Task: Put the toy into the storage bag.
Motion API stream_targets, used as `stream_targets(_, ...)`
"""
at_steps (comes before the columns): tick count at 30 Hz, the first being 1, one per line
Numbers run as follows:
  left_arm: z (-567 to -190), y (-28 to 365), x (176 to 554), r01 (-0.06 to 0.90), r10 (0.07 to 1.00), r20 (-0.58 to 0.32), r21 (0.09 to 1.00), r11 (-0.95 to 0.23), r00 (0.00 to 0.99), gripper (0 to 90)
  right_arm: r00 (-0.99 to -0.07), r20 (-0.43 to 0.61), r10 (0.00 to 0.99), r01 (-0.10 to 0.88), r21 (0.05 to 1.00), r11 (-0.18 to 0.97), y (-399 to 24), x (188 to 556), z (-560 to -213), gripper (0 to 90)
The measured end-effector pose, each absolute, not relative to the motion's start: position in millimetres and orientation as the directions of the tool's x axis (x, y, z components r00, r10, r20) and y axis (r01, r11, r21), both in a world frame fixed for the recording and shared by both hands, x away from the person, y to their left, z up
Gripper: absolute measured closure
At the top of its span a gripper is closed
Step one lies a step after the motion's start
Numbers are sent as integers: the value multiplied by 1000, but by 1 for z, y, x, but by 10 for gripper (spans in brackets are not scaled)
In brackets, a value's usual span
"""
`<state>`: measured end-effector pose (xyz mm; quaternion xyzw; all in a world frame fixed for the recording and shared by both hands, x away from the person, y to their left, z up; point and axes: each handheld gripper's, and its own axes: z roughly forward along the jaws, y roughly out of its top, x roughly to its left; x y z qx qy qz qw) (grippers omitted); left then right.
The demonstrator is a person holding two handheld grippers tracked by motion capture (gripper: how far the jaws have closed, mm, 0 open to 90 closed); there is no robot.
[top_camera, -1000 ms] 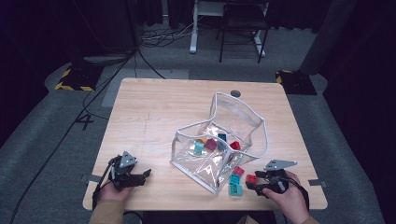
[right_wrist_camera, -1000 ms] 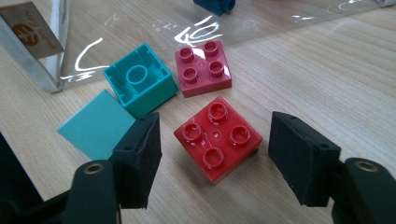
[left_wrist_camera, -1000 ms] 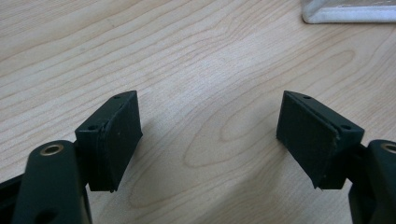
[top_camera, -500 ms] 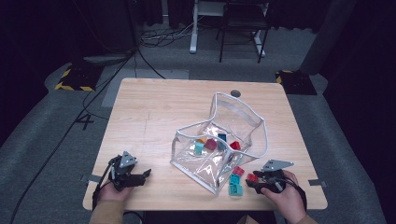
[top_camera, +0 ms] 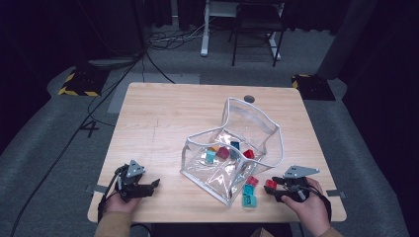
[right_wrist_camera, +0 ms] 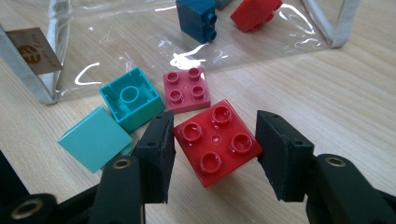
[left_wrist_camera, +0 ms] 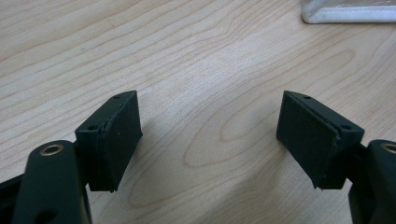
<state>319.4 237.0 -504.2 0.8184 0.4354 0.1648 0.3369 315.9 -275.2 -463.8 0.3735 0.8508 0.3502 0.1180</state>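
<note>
Right gripper (right_wrist_camera: 212,154): jaws have just been closing; now pressed on two opposite sides of the red four-stud brick (right_wrist_camera: 217,141).
Brick: rigid, light, smooth plastic; likely slips at corners, so take the flat sides.
Location: on the table (top_camera: 163,123), beside the clear pouch (top_camera: 232,148).
Left gripper (left_wrist_camera: 210,135): wide open, empty.

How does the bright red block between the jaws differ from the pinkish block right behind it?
The red block sits between the jaws of the right hand-held gripper, both pads against its sides; the pink block lies free on the table. The red block is glossy bright red, the pink block duller. The red block sits turned cornerwise, the pink block squarer. Both lie studs up, four studs each.
</note>
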Motion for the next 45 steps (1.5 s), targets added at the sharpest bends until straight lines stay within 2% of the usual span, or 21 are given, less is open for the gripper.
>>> stream_targets(45, -504, 237, 319, 602, 824, -24, 695, -394, 567, 223, -669, 2, 744, 418, 828, 374, -299, 327, -337, 493)
